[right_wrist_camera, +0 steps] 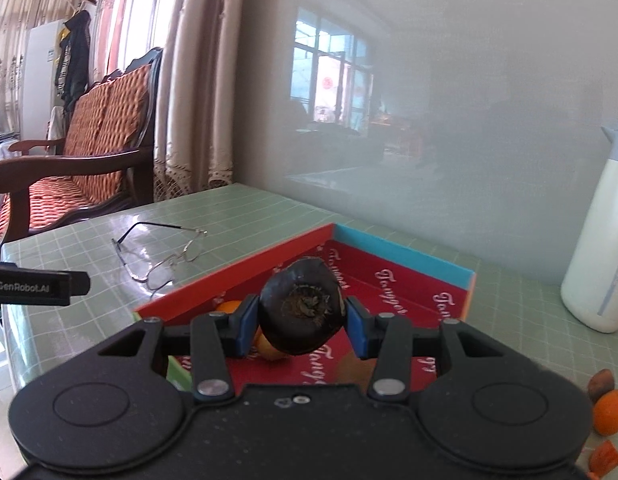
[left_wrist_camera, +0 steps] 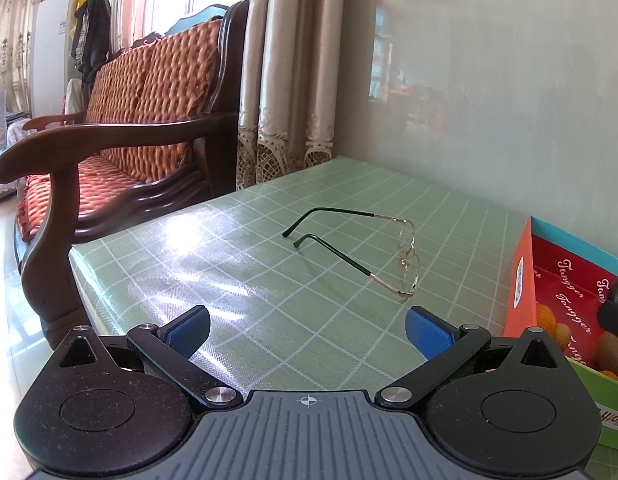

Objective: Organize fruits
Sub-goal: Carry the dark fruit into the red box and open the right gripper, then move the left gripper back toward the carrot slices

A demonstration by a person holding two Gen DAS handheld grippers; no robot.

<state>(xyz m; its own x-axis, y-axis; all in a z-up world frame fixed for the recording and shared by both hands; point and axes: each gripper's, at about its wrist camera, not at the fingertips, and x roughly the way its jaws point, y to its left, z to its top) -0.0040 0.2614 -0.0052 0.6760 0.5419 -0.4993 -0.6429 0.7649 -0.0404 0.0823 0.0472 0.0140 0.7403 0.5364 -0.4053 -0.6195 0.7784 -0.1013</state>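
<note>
From my left wrist camera I see my left jaws (left_wrist_camera: 307, 332) standing wide open, with nothing between the two blue pads (left_wrist_camera: 189, 330). They hang just over the green checked tabletop (left_wrist_camera: 237, 280). A pair of thin gold wire glasses (left_wrist_camera: 365, 252) lies on the tabletop in front of them, with its arms unfolded. At the right edge is a red and orange cardboard box (left_wrist_camera: 549, 276) with curly white words inside. Down in the box I can see round orange fruits (left_wrist_camera: 547, 316) and a brown fuzzy fruit (left_wrist_camera: 613, 352). A dark thing pokes in at the far right, and I think it is my other jaws, but I cannot tell for sure. A wooden sofa with orange cushions (left_wrist_camera: 141, 100) stands past the tabletop on the left.

From my right wrist camera I see my right jaws (right_wrist_camera: 301, 320) squeezing a dark brown round fruit with a rough dried end (right_wrist_camera: 301, 312). A blue pad presses on each side of it. The fruit is up in the air over the open red box (right_wrist_camera: 389, 280), not lying in it. Under it, inside the box, an orange fruit (right_wrist_camera: 229, 306) and a yellowish one (right_wrist_camera: 269, 350) peek out. The glasses (right_wrist_camera: 161, 256) lie to the left of the box. A white plastic bottle (right_wrist_camera: 597, 248) stands on the tabletop to the right. Near the bottom right corner, out on the tabletop, are a small brown fruit (right_wrist_camera: 601, 384), a round orange fruit (right_wrist_camera: 611, 412) and an orange piece (right_wrist_camera: 605, 456).
</note>
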